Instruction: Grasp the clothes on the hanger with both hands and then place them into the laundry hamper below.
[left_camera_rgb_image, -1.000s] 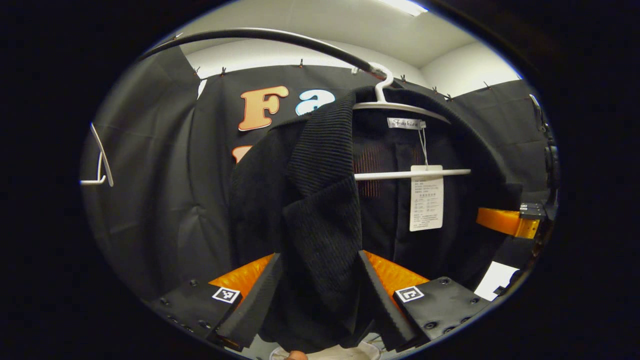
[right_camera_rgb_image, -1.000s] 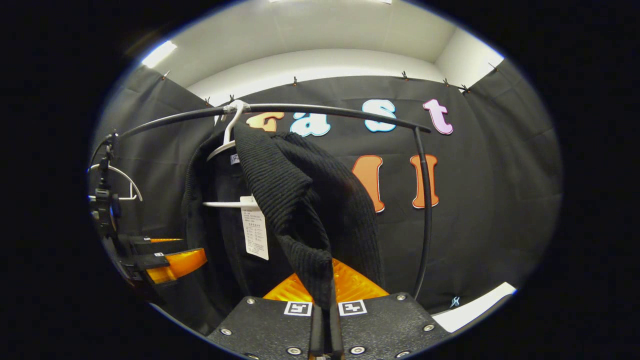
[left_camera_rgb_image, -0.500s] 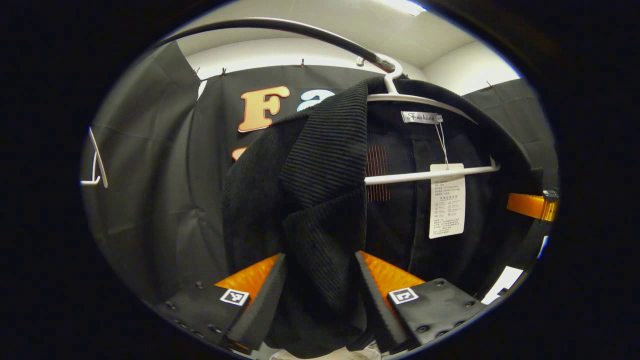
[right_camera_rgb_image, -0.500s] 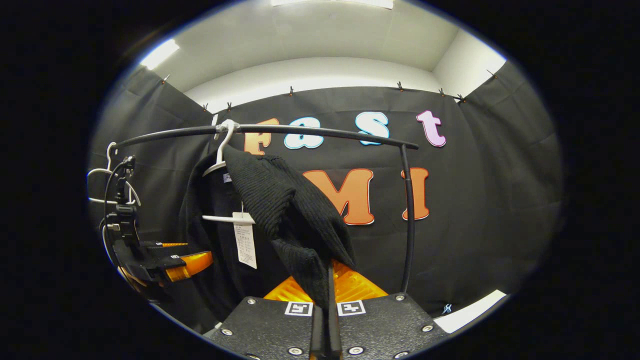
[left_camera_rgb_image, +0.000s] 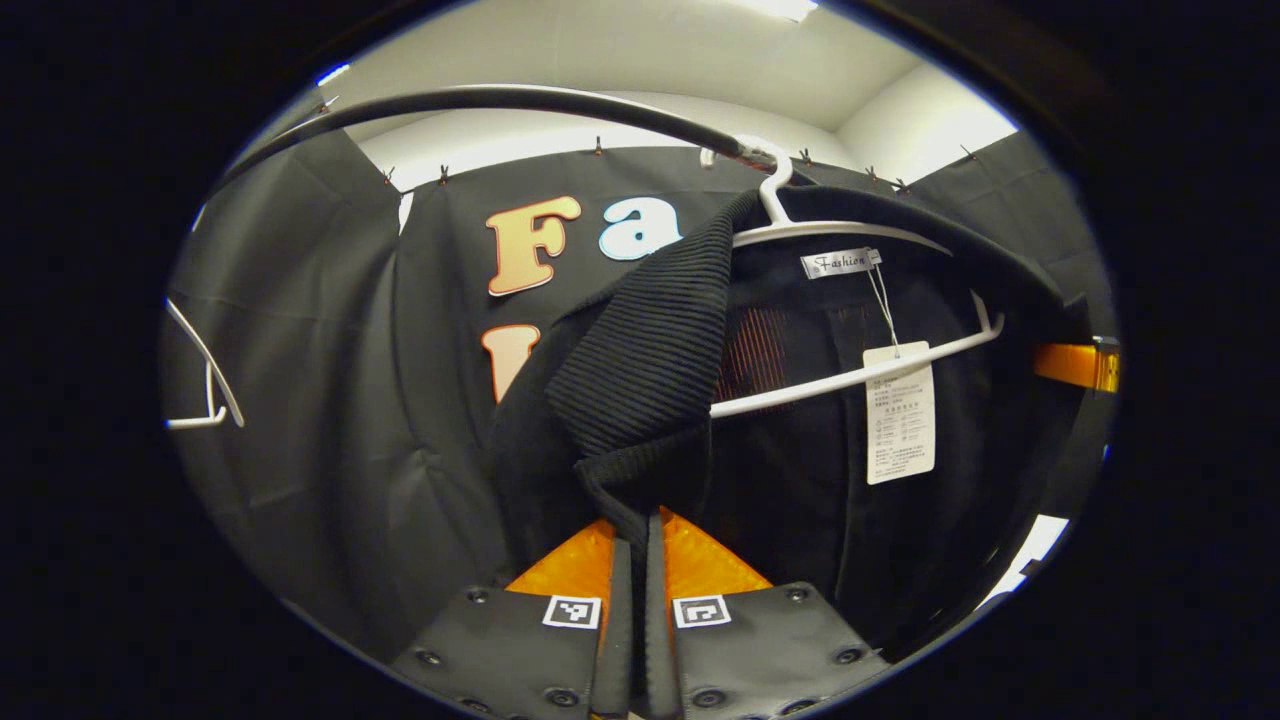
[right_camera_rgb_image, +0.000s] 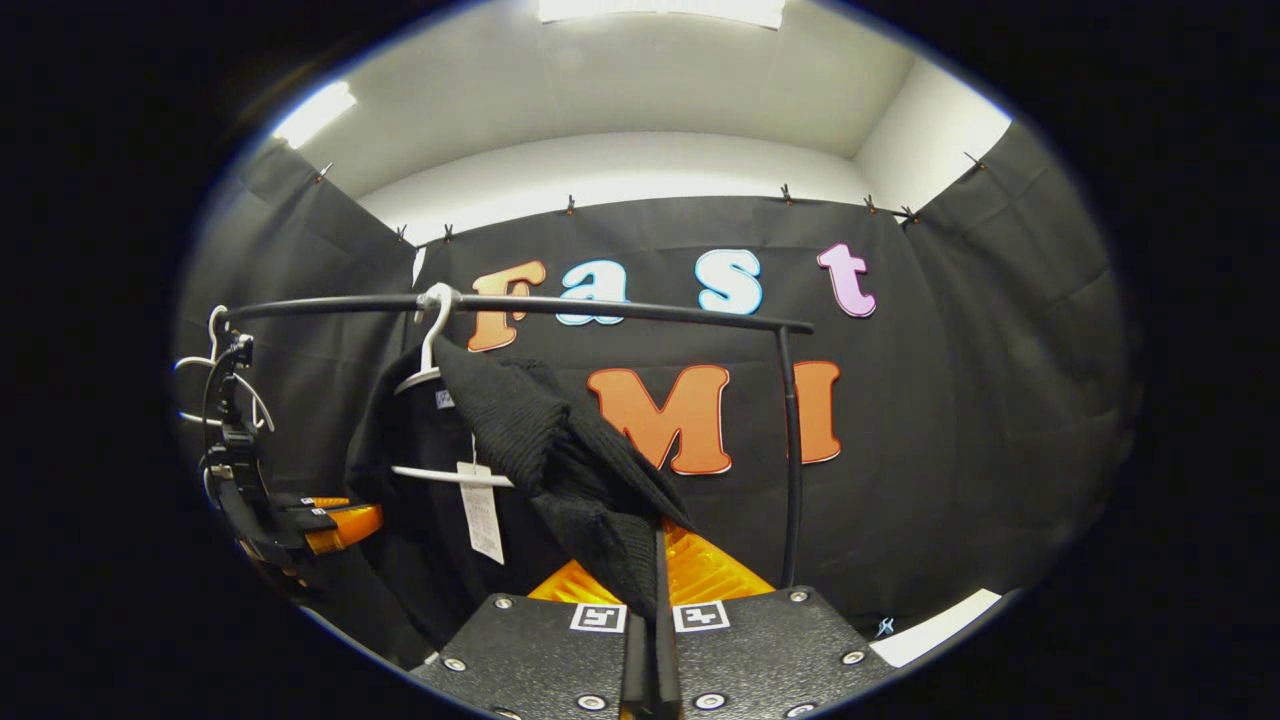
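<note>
A black ribbed knit garment (left_camera_rgb_image: 650, 350) hangs on a white hanger (left_camera_rgb_image: 850, 372) hooked over a black rail (left_camera_rgb_image: 500, 100). My left gripper (left_camera_rgb_image: 640, 540) is shut on the garment's left front edge, which bunches just above its fingers. In the right gripper view the same garment (right_camera_rgb_image: 540, 450) drapes off the hanger (right_camera_rgb_image: 440, 470), and my right gripper (right_camera_rgb_image: 655, 590) is shut on its right front edge. A paper tag (left_camera_rgb_image: 900, 410) dangles from the collar label. The left gripper (right_camera_rgb_image: 320, 520) also appears at the left of the right gripper view.
The black rail (right_camera_rgb_image: 600, 310) bends down into an upright post (right_camera_rgb_image: 790, 460) on the right. An empty white hanger (left_camera_rgb_image: 205, 390) hangs farther left on the rail. Black cloth walls close in all round. A white strip of floor (right_camera_rgb_image: 930, 625) lies low right.
My left gripper has gone from open around the garment's edge to shut on it. The right gripper, still shut on the garment, has drawn back from the rail.
</note>
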